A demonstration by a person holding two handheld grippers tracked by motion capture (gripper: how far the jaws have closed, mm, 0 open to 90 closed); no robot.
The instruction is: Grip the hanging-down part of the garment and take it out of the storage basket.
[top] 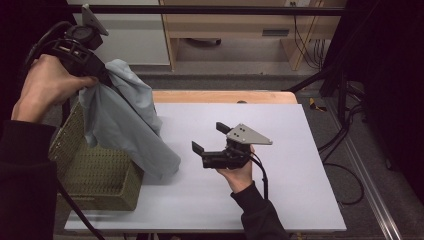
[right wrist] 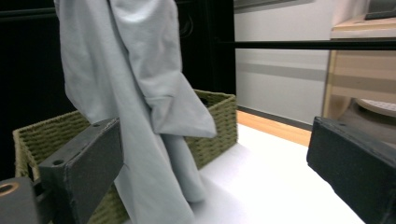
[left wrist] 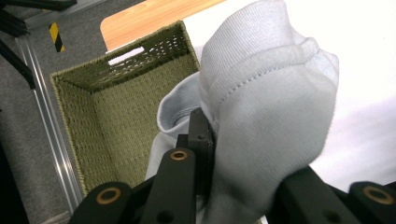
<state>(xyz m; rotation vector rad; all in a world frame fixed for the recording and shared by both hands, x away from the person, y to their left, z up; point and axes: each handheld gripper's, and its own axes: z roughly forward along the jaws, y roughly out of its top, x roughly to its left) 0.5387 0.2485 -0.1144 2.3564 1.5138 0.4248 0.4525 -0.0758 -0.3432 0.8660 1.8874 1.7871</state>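
One gripper, the left [top: 102, 76], pinches the grey garment [top: 127, 125] high so it hangs over the basket [top: 95, 172]; the right gripper [top: 210, 137] gapes empty beside it.

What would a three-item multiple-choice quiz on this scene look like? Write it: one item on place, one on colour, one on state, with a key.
1. Where is the basket?
A. At the table's left edge
B. At the table's right edge
C. On the floor

2. What colour is the cloth?
A. Red
B. Pale blue-grey
C. Black

3. How does the right claw stand?
A. Shut on the cloth
B. Shut on the basket
C. Open, holding nothing

Key:
1. A: in the high view the basket sits at the left edge of the table.
2. B: the cloth looks pale blue-grey in every view.
3. C: its jaws stand wide apart over the bare table, while the left claw pinches the cloth above the basket.
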